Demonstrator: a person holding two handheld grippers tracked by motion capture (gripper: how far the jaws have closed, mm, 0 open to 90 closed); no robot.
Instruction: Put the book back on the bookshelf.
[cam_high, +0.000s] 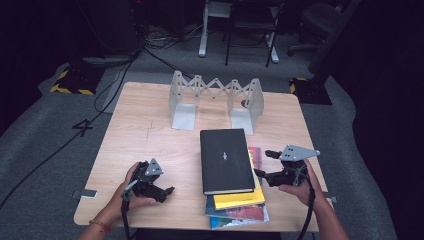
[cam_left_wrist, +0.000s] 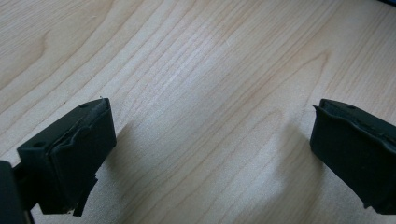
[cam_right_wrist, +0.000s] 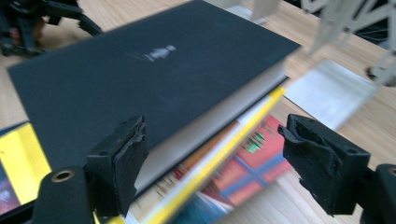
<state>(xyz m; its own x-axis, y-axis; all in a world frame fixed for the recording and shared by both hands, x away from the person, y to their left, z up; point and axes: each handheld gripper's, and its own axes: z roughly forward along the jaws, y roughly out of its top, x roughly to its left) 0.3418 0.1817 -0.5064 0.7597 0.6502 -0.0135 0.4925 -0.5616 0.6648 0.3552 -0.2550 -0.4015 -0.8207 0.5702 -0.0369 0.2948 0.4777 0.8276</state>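
High view: stack of books near the front edge of the wooden tabletop (cam_high: 150, 125), right of centre. Black book (cam_high: 226, 160) on top, yellow book (cam_high: 240, 199) under it, colourful book (cam_high: 239, 215) at the bottom, corners poking out toward the front. Folding metal bookend rack (cam_high: 216, 100) further back, well apart from the stack, standing upright.

Right claw (cam_high: 264, 164) just beside the right edge of the stack, jaws spread wide, nothing pinched. Right gripper view: right claw (cam_right_wrist: 212, 154) with the black book (cam_right_wrist: 154, 74) and the yellow book's edge (cam_right_wrist: 224, 158) lying between and beyond its two pads, neither pad pressing on a cover; picture blurred.

Left claw (cam_high: 167, 192) low over bare wood, left of the stack and apart from it. Left gripper view: left claw (cam_left_wrist: 212, 140) spread wide over plain wood grain, nothing between the pads.
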